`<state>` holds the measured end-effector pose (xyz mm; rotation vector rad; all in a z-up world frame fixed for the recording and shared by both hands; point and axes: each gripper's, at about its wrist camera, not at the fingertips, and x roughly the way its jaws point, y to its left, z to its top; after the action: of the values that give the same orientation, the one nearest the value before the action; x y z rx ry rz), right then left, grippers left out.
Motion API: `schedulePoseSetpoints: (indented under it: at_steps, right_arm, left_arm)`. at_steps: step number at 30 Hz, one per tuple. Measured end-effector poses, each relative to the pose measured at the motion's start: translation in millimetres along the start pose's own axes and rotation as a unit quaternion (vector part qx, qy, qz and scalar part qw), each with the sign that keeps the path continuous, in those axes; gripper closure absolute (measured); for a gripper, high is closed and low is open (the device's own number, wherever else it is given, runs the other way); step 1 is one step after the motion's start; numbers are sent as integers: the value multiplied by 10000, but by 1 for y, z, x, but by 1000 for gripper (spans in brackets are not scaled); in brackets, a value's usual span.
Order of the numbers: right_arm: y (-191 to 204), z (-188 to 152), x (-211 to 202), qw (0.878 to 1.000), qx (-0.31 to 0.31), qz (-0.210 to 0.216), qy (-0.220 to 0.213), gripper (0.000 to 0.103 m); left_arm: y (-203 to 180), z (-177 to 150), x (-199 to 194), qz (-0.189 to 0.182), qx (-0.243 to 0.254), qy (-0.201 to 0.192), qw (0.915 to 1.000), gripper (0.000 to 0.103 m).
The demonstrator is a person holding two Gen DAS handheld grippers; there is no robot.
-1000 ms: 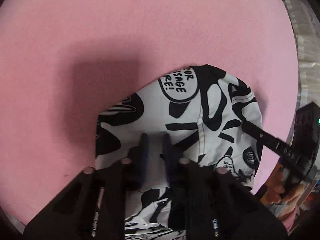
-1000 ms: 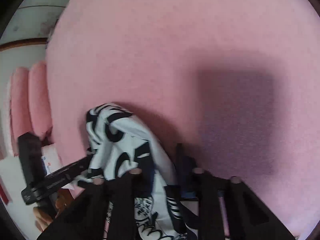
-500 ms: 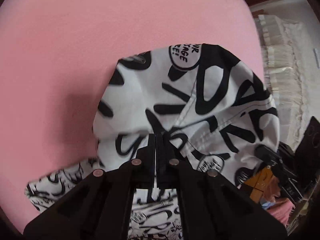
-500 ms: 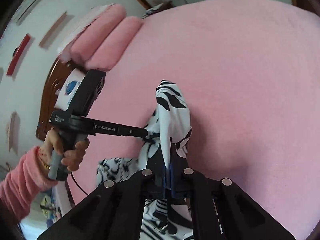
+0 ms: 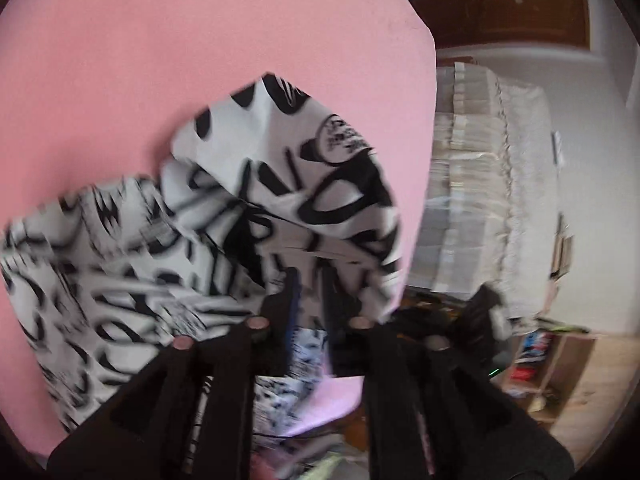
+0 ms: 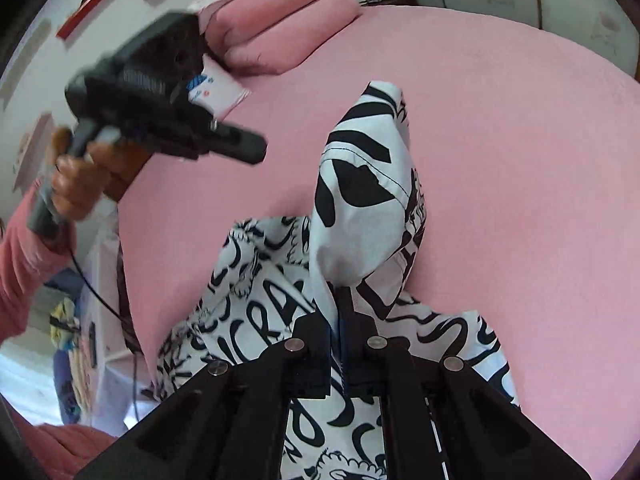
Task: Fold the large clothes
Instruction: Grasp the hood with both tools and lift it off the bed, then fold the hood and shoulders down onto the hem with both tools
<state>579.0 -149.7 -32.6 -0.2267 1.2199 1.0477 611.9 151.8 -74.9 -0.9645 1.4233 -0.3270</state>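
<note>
Fabric with a black and white print fills the middle of the left wrist view: the garment (image 5: pixel 280 208) hangs in front of the pink bed (image 5: pixel 120 60), and its upper corner reaches toward 12 o'clock. The picture is blurred here. The left claw (image 5: pixel 306 284) is at 6 o'clock, and its jaws are opening, with a clear gap between the two fingers (image 5: pixel 280 304). The cloth lies just behind and above the tips, but the blur does not let one tell if any fold is between them. At 3 o'clock stands a pale stack of folded cloth (image 5: pixel 480 184), and above it, near 1 o'clock, a brown wooden panel (image 5: pixel 500 12).

In the right wrist view the right claw (image 6: pixel 338 320) is at 6 o'clock, clenched on a fold of the garment (image 6: pixel 360 200). From the grip, the fabric rises as a narrow peak toward 12 o'clock, and the rest spreads over the pink bed (image 6: pixel 520 140) toward 7 and 5 o'clock. At 10 o'clock the left claw (image 6: pixel 256 150) is in the air, apart from the fabric; a hand (image 6: pixel 76 188) with a pink sleeve (image 6: pixel 16 264) holds its handle at 9 o'clock. Two pink pillows (image 6: pixel 280 28) lie at 11 o'clock.
</note>
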Motion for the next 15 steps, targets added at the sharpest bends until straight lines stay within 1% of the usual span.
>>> schedulePoseSetpoints:
  at_steps: [1,2,3,6,7,9,10,12,13,14,15]
  right_arm:
    - [4,-3,2,10000,-20,-14,39,99]
    - [17,9,15,10000,2,-28,62,99]
    - [22,7,17,9999,8,-34,108,99]
    - [32,-8,22,9997,-84,-79,201,99]
    - [34,-10,26,9997,-99,-83,220,99]
    - [45,-11,35,9997,-117,-51,229,99]
    - [53,-12,40,9997,-142,-39,211,99]
    - [63,-20,32,9996,-173,-13,209,99]
    - [65,-21,30,9996,-172,-10,210,99]
    - [67,-25,27,9995,-184,-10,238,99]
    - [69,-28,26,9994,-203,-13,268,99]
  left_arm:
    - [-6,-1,1,-51,-25,13,10000,60]
    - [-15,0,-1,-62,23,-23,10000,43]
    - [-24,-3,0,-52,86,-62,9999,41]
    - [-45,-16,1,64,303,-60,9995,41]
    - [-52,-19,-1,228,341,-61,9991,41]
    - [-62,-22,-2,778,452,-151,9958,41]
    - [-61,-18,-2,993,484,-201,9937,41]
    - [-61,-17,-3,1410,448,-292,9886,41]
    - [-57,-16,1,1561,397,-298,9865,41]
    - [-54,-17,4,1789,299,-260,9831,45]
    - [-50,-19,6,1861,269,-262,9818,52]
